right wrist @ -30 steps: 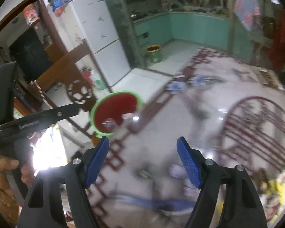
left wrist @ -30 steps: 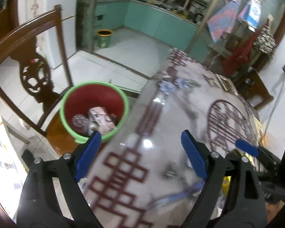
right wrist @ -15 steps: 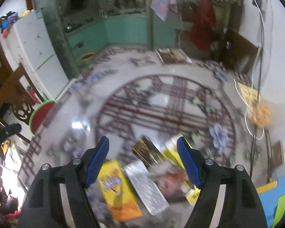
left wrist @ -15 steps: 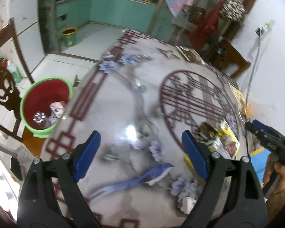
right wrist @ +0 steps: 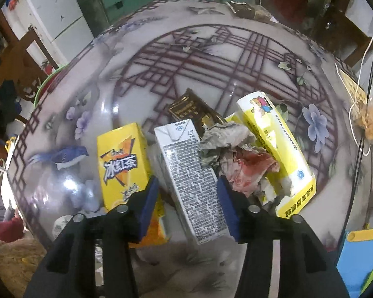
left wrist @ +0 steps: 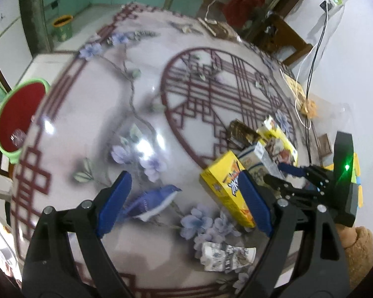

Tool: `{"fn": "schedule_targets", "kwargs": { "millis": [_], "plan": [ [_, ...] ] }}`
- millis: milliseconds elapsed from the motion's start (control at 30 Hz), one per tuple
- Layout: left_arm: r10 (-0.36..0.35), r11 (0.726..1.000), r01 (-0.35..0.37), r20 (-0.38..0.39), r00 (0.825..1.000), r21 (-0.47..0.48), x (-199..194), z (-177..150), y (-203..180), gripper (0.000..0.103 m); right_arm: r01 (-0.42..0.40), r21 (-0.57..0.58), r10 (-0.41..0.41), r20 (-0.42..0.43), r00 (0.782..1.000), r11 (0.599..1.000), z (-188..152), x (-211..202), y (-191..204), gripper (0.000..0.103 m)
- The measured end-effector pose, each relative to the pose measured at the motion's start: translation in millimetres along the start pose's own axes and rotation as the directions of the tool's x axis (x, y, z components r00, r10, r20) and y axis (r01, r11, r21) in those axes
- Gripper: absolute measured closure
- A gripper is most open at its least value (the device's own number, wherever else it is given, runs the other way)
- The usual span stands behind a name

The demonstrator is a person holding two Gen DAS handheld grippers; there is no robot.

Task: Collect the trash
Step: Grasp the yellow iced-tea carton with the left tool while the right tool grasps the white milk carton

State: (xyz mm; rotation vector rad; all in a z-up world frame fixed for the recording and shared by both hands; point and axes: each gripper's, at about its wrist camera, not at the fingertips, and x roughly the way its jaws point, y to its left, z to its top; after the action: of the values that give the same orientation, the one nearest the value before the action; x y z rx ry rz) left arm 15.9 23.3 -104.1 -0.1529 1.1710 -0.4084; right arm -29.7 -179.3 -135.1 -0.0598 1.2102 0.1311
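A pile of trash lies on the round patterned table [right wrist: 211, 57]: a yellow tea carton [right wrist: 121, 166], a white milk carton [right wrist: 189, 181], crumpled paper [right wrist: 226, 146], a yellow tissue pack [right wrist: 276, 146] and a dark wrapper [right wrist: 189, 106]. My right gripper [right wrist: 187, 203] is open, its jaws on either side of the white milk carton. My left gripper [left wrist: 184, 203] is open and empty above the table, with the yellow carton [left wrist: 226, 186] by its right finger. A crushed paper cup [left wrist: 226, 255] lies near it. The red bin with a green rim [left wrist: 15, 116] stands off the table's left edge.
A wooden chair [right wrist: 20, 57] and a white fridge [right wrist: 52, 7] stand left of the table. Cables [left wrist: 308, 84] and a yellow bag lie at the table's right edge. A blue and yellow object [right wrist: 360, 255] sits at the near right.
Both grippers have swung right, from over the bin to the trash pile. The right gripper has dropped low around the white milk carton. Both stay open.
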Motion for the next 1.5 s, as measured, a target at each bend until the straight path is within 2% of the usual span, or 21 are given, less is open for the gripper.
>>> {"fn": "schedule_targets", "kwargs": {
  "millis": [100, 200, 267, 333, 400, 500, 567, 633, 767, 867, 933, 1000, 1067, 1133, 1200, 1267, 1300, 1367, 1433, 1467, 1500],
  "plan": [
    [-0.021, 1.0, 0.021, -0.044, 0.999, -0.002, 11.1, -5.0, -7.0, 0.018, 0.021, -0.004, -0.021, -0.035, 0.999, 1.0, 1.2, 10.6, -8.9, 0.054],
    [-0.028, 0.999, 0.03, -0.085, 0.996, 0.025, 23.5, -7.9, -19.9, 0.018, -0.016, 0.039, 0.018, -0.049, 0.999, 0.999, -1.9, 17.4, -19.3, 0.048],
    [-0.04, 0.998, 0.045, -0.112, 0.993, 0.035, 31.2, -9.4, -26.4, 0.018, -0.031, 0.046, 0.034, -0.049, 0.998, 0.998, -2.9, 17.9, -22.7, 0.048],
    [-0.062, 0.997, 0.07, -0.151, 0.987, 0.046, 42.7, -10.7, -37.5, 0.018, -0.032, 0.045, 0.033, -0.037, 0.999, 0.998, -1.9, 14.1, -23.6, 0.055],
    [-0.074, 0.995, 0.085, -0.182, 0.981, 0.053, 52.1, -11.0, -45.5, 0.018, -0.042, 0.051, 0.043, -0.025, 0.999, 0.998, -0.4, 9.1, -25.2, 0.068],
    [-0.076, 0.993, 0.094, -0.234, 0.969, 0.068, 71.1, -13.3, -60.0, 0.018, -0.063, 0.068, 0.064, -0.011, 0.998, 0.996, 2.0, 1.8, -34.9, 0.08],
    [-0.076, 0.994, 0.095, -0.257, 0.963, 0.062, 80.9, -12.7, -64.7, 0.018, -0.048, 0.071, 0.049, -0.015, 0.999, 0.996, 1.7, 1.2, -38.9, 0.082],
    [-0.071, 0.995, 0.088, -0.28, 0.957, 0.048, 91.8, -10.4, -68.6, 0.018, -0.018, 0.07, 0.02, -0.031, 0.999, 0.997, -2.9, 3.4, -43.7, 0.08],
    [-0.051, 0.998, 0.06, -0.314, 0.948, 0.022, 112.0, -6.3, -72.4, 0.018, -0.014, 0.114, 0.016, -0.019, 1.0, 0.993, -15.4, -2.2, -58.4, 0.075],
    [-0.03, 0.999, 0.033, -0.339, 0.94, 0.004, 126.5, -4.2, -73.1, 0.018, -0.018, 0.154, 0.018, 0.002, 1.0, 0.988, -22.1, -10.8, -68.4, 0.062],
    [-0.033, 0.999, 0.027, -0.365, 0.93, -0.022, 134.7, -5.2, -69.2, 0.018, -0.028, 0.167, 0.026, 0.012, 1.0, 0.986, -25.0, -15.4, -70.9, 0.061],
    [-0.07, 0.997, 0.049, -0.374, 0.925, -0.067, 138.9, -7.4, -61.6, 0.021, -0.036, 0.165, 0.034, 0.016, 0.999, 0.986, -26.0, -17.4, -70.0, 0.059],
    [-0.089, 0.995, 0.067, -0.369, 0.925, -0.073, 134.8, -5.6, -59.1, 0.03, -0.045, 0.161, 0.042, 0.024, 0.999, 0.986, -25.7, -19.3, -66.9, 0.057],
    [-0.073, 0.997, 0.061, -0.343, 0.937, -0.046, 126.8, -0.6, -57.9, 0.041, -0.063, 0.157, 0.059, 0.034, 0.998, 0.986, -23.3, -20.2, -61.8, 0.057],
    [-0.064, 0.998, 0.061, -0.308, 0.949, -0.018, 117.4, 7.0, -56.2, 0.062, -0.083, 0.141, 0.078, 0.041, 0.996, 0.986, -20.9, -20.5, -54.3, 0.056],
    [-0.044, 0.999, 0.048, -0.285, 0.957, 0.007, 112.4, 14.1, -55.4, 0.075, -0.088, 0.112, 0.087, 0.017, 0.996, 0.99, -18.3, -13.8, -45.0, 0.054],
    [-0.025, 0.999, 0.034, -0.272, 0.962, 0.027, 108.7, 17.1, -54.2, 0.077, -0.084, 0.105, 0.085, -0.001, 0.996, 0.991, -17.8, -8.9, -41.8, 0.051],
    [0.005, 0.999, 0.007, -0.258, 0.966, 0.046, 105.1, 20.0, -51.0, 0.078, -0.072, 0.104, 0.075, -0.028, 0.997, 0.992, -19.1, 0.1, -37.8, 0.046],
    [-0.011, 0.999, 0.021, -0.26, 0.965, 0.035, 102.2, 20.7, -48.3, 0.076, -0.066, 0.117, 0.071, -0.039, 0.997, 0.991, -21.0, 6.0, -36.2, 0.039],
    [-0.018, 0.999, 0.026, -0.261, 0.965, 0.03, 101.9, 20.2, -47.7, 0.068, -0.065, 0.117, 0.071, -0.044, 0.997, 0.991, -21.9, 8.4, -35.9, 0.038],
    [-0.027, 0.999, 0.035, -0.26, 0.965, 0.027, 101.2, 20.0, -48.7, 0.055, -0.066, 0.116, 0.073, -0.052, 0.996, 0.991, -23.0, 11.5, -35.0, 0.038]
  ]
}}
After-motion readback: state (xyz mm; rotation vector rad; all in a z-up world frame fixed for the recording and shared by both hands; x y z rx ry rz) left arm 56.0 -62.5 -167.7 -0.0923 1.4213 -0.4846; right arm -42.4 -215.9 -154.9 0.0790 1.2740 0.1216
